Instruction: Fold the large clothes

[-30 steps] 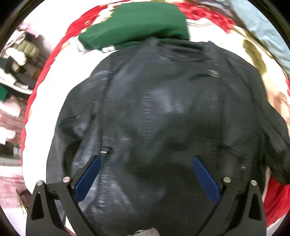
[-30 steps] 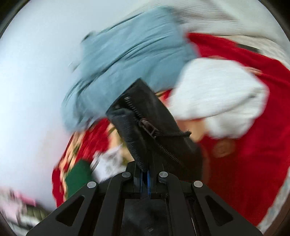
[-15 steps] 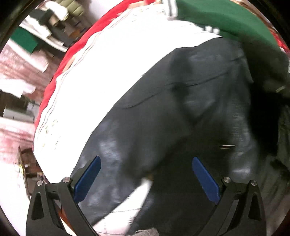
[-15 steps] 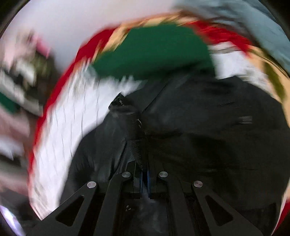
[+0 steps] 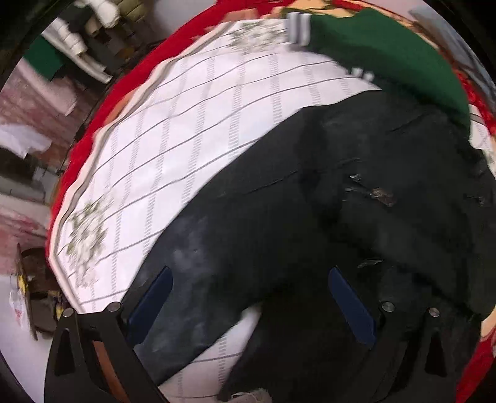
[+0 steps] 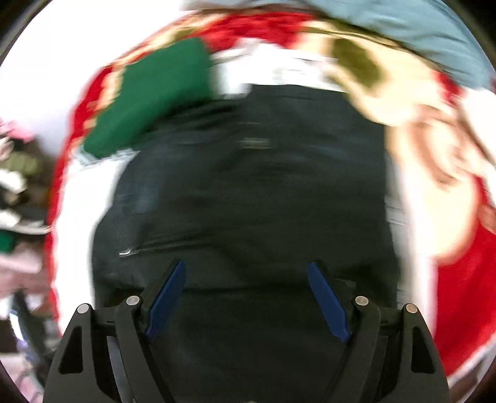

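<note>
Two claws, both hanging over the black jacket (image 5: 341, 223), both pointing steeply down. Left claw (image 5: 248, 297): jaws spread wide, nothing between the pads, jacket fabric below them. Right claw (image 6: 246, 297): jaws opening right now, nothing gripped, pads clear of the cloth under them.

Jacket lies spread on a bed with a white checked sheet (image 5: 192, 130) over a red patterned blanket (image 5: 86, 124). Its far end touches or slightly underlaps a folded green garment (image 5: 387, 52). Bare sheet runs from the jacket out to the bed's left edge. A light blue garment (image 6: 418, 28) sits near the bed's far right corner, apart from the jacket.

Judgement: one fold looks laid down, next grab not started.

Risks:
- Jacket looks stiff and heavy with zips; a folded panel could spring back with nothing holding it.
- Right view is heavily blurred, so edge position is uncertain; a pinch could catch one layer only, or sheet along with jacket.
- Green garment is tight against the jacket; dragging the jacket could pull it out of its fold.
- Zip pulls (image 5: 383, 195) could snag a pad.
</note>
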Demonstrator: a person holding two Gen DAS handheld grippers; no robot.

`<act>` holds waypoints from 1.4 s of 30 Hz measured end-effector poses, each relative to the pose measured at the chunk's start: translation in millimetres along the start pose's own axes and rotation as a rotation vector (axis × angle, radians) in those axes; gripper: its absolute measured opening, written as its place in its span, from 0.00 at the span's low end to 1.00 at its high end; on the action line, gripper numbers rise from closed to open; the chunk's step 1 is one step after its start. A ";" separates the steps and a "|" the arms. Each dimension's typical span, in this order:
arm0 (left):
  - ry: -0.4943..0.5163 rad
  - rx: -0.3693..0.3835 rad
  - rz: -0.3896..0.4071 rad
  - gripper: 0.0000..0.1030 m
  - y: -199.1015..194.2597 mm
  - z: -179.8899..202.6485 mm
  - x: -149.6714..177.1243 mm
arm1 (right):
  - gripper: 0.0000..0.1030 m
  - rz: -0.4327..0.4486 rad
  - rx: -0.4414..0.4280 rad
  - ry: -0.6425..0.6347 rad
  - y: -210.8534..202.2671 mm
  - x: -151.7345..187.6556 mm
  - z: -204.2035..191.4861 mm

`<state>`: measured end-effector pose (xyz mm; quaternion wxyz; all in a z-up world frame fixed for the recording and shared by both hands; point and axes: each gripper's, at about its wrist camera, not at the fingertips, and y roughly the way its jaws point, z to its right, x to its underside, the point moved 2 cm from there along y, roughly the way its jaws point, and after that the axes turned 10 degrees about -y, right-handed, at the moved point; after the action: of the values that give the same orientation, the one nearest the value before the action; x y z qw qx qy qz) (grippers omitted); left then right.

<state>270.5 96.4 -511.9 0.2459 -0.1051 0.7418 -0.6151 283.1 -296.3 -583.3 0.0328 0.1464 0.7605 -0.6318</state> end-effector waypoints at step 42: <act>-0.830 0.024 -0.193 0.80 92.9 -278.8 134.2 | 0.56 -0.281 0.156 -0.375 45.4 77.0 -42.2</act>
<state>31.4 295.4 -598.9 0.4661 -0.4100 0.5593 -0.5494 227.3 -234.2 -636.2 0.0736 -0.0785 0.7031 -0.7029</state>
